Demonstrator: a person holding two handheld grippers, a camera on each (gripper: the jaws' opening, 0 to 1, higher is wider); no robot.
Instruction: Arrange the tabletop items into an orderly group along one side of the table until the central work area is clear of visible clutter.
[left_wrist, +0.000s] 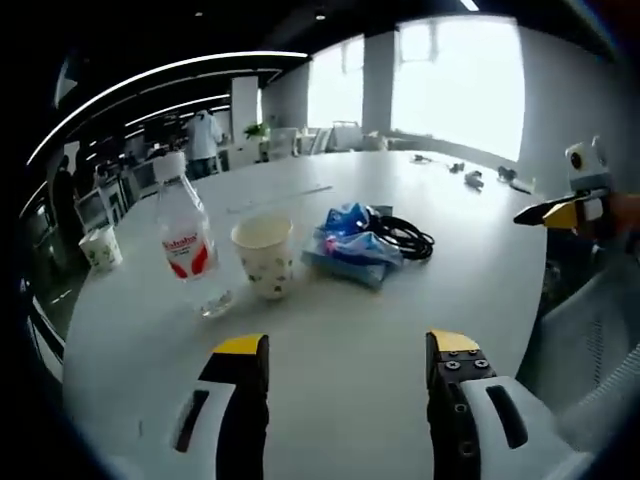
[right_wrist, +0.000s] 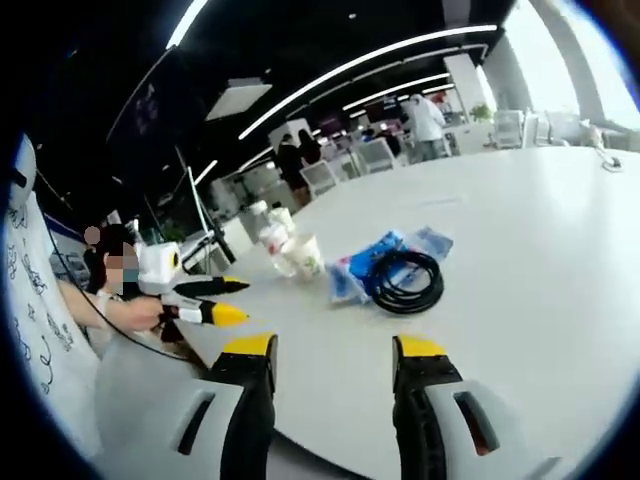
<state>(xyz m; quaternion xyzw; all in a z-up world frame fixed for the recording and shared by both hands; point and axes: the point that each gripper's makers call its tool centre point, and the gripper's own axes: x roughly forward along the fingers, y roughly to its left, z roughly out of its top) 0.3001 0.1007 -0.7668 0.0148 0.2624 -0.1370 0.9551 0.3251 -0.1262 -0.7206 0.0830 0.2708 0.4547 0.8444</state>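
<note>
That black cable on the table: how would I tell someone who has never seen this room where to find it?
Start at the big white table. Near its middle sits a small cluster: a water bottle, a paper cup, then a blue packet. The cable lies coiled against that packet on the side away from the cup, the only black, looped thing in the group.

We see a white table (left_wrist: 400, 330), a red-and-white-labelled clear bottle (left_wrist: 187, 240) at left, a green-speckled white cup (left_wrist: 264, 256), blue packets (left_wrist: 352, 243), a black cable coil (left_wrist: 402, 235), and yellow-tipped jaws below
</note>
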